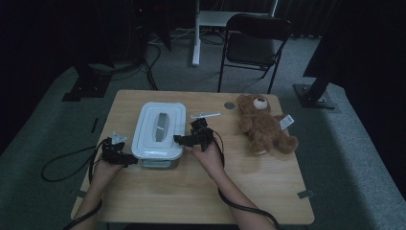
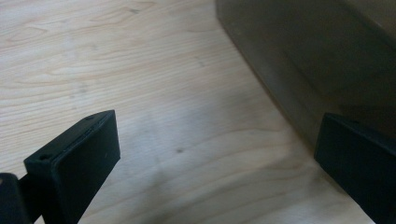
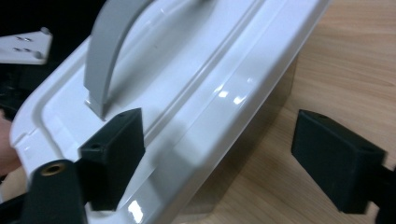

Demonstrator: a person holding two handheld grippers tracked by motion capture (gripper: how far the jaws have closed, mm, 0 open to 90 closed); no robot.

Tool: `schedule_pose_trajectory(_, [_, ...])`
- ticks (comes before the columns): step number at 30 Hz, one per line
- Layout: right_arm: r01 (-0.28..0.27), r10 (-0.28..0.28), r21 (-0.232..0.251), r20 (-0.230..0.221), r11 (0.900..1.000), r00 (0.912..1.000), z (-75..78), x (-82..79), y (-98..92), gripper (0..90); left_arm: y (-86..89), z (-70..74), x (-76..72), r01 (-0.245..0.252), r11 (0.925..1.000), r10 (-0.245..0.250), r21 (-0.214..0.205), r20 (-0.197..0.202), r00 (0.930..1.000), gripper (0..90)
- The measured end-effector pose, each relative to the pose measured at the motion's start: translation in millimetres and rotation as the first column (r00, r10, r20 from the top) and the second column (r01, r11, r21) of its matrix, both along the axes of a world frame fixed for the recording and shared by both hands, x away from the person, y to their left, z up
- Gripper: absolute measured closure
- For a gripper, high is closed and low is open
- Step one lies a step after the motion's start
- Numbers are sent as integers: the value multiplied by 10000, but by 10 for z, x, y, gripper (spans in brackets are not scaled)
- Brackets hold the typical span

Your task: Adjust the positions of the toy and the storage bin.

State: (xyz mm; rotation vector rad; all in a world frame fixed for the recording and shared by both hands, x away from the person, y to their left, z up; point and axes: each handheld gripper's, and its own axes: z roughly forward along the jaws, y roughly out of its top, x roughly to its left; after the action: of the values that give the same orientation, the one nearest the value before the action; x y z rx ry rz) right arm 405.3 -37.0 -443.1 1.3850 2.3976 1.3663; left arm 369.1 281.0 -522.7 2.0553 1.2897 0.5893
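A box with a white lid and a grey handle stands on the wooden table, left of the middle. My left gripper is at the box's near left corner. In the left gripper view it is open over bare wood, with the box's dark wall beside its right jaw. My right gripper reaches the box's near right edge. It is open and straddles the lid's rim: one jaw over the lid near the handle, the other out over the table.
A brown teddy bear sits on the table's right side. A round grey cap is set in the tabletop behind it. A black folding chair stands past the far edge. Cables trail off the near edge.
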Motion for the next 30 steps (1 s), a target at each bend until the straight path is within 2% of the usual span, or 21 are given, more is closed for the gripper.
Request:
schedule_pose_trajectory(2, [200, -199, -72, 20, 9998, 9998, -19, 1, -39, 230, -70, 6, -28, 178, 9997, -179, 154, 30, 9998, 11])
schedule_pose_trajectory(4, [221, -220, 52, -39, 9997, 9997, -34, 9, -86, 240, -136, 8, -49, 307, 9992, -308, 259, 50, 9995, 11])
schedule_pose_trajectory(9, [433, -433, 132, 16, 9990, 9991, -5, 13, -221, 363, -262, -32, -67, 637, 9978, -636, 181, -87, 9979, 11])
schedule_pose_trajectory(14, [539, -541, 156, 78, 9984, 9985, 9, 26, -352, 423, -353, -74, -68, 728, 9972, -726, 144, -196, 9972, 11])
schedule_pose_trajectory(19, [429, -429, 23, 86, 9991, 9990, 32, 52, -389, 472, -455, -93, -82, 775, 9968, -769, 210, -252, 9967, 11])
schedule_pose_trajectory(21, [544, -542, -155, 132, 9984, 9984, 47, 89, -398, 487, -488, -85, -93, 786, 9967, -782, 209, -204, 9967, 11])
schedule_pose_trajectory(24, [621, -620, -119, 119, 9980, 9980, 50, 116, -415, 510, -540, -71, -109, 842, 9963, -838, 183, -219, 9962, 11])
schedule_pose_trajectory(26, [603, -604, 52, 45, 9982, 9982, 44, 138, -431, 550, -578, -67, -114, 861, 9959, -857, 291, -159, 9962, 11])
schedule_pose_trajectory(29, [501, -500, -32, 108, 9987, 9987, 52, 140, -425, 557, -604, -67, -119, 827, 9952, -816, 524, -213, 9964, 11])
schedule_pose_trajectory(30, [335, -335, -24, 135, 9994, 9993, 71, 143, -430, 619, -609, -75, -125, 764, 9955, -754, 563, -203, 9969, 11])
